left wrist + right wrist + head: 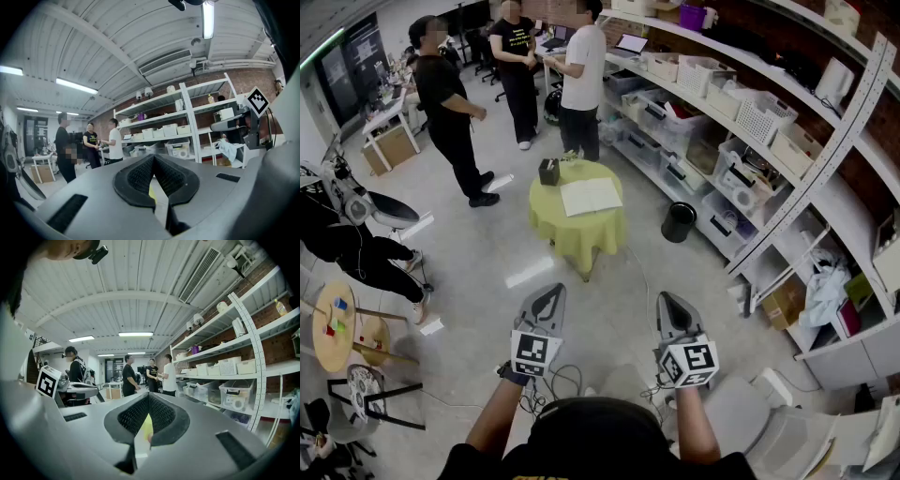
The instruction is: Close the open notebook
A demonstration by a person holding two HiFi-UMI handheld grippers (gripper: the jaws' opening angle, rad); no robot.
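Observation:
The open notebook [591,197] lies flat, white pages up, on a small round table [577,230] covered in a yellow-green cloth, out in the middle of the room. A black box [548,172] stands next to it on the table's far left. My left gripper [550,293] and right gripper [667,299] are held side by side close to my body, pointing level at the table and far short of it. Both are shut with nothing in them. Only a sliver of the yellow cloth [151,192] shows below the left gripper [153,158] tips, and likewise the cloth [146,425] under the right gripper [148,395].
Three people [517,70] stand talking beyond the table. Long metal shelving [741,141] with bins runs along the right wall, with a black waste bin [679,222] at its foot. At left are a small wooden round table [333,325] and a seated person [356,258].

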